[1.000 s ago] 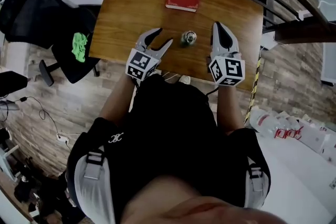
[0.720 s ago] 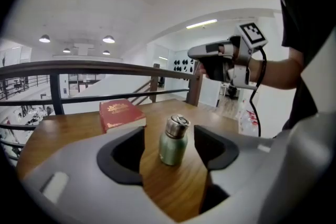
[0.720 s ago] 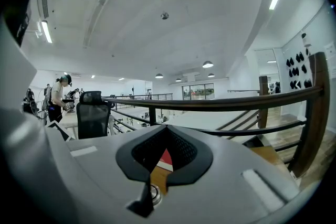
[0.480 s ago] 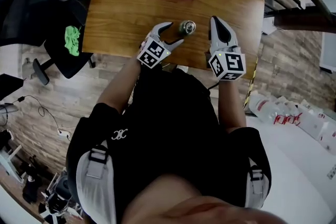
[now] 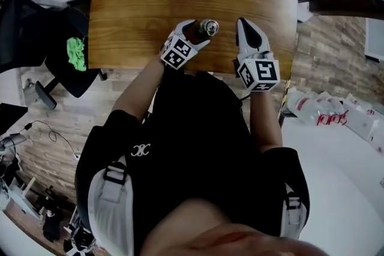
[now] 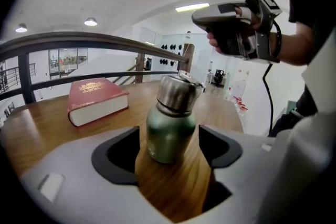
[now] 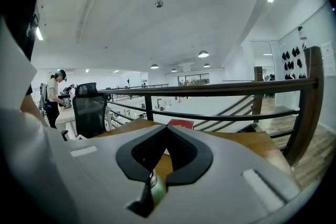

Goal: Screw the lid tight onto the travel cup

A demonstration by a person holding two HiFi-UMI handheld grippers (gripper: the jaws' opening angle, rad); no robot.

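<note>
Left gripper [image 5: 199,32] sits low over the wooden table [image 5: 138,3], jaws opening either side of the upright green travel cup [image 5: 208,27] without touching it, while the right gripper [image 5: 245,28] hovers clenched and empty just beside it.

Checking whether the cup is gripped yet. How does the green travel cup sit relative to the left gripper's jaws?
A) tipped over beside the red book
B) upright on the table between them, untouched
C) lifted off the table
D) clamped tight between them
B: the travel cup stands upright on the table between the left gripper's opening jaws, with wood showing on either side.
</note>
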